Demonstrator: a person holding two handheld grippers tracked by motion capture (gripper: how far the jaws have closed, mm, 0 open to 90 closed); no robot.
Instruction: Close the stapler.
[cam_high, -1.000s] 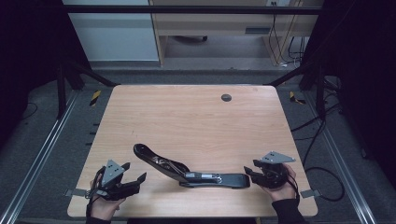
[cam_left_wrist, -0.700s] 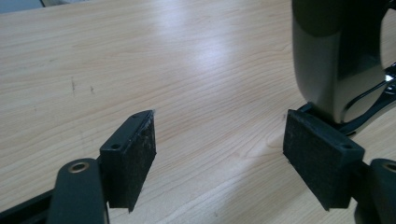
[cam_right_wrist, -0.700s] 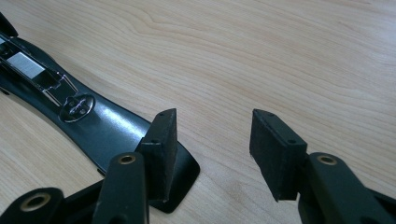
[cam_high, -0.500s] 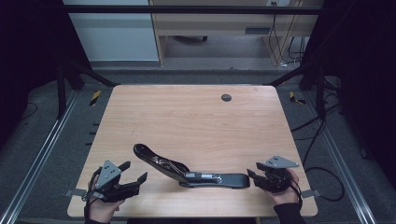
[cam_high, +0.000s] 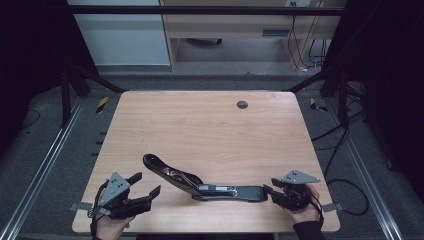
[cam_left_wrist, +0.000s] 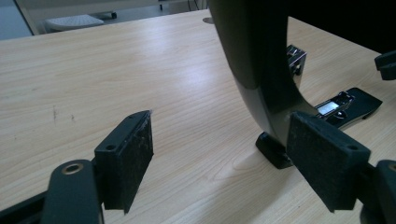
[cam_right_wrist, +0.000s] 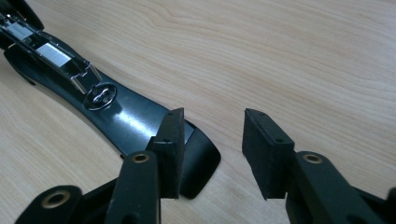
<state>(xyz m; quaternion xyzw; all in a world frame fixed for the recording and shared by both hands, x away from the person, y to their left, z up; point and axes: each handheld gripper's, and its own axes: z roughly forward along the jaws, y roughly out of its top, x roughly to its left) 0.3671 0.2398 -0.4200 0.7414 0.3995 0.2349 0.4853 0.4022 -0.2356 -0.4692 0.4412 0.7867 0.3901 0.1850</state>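
Long black plastic stapler, hinged wide open with its metal staple channel showing, lying near the front edge of the pale wooden table, base flat and upper arm angled up toward the left. Left gripper near the front left corner, jaws spread wide after just opening, nothing between the pads, raised arm just beside them. Right gripper at the stapler's right end, jaws half open after just closing in, gripping nothing.

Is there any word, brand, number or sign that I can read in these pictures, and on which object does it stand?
None can be read: the opened black stapler, the wooden table and both hand-held grippers carry no legible text.
Yellow-and-black hazard tape on the floor: stripes, no words.
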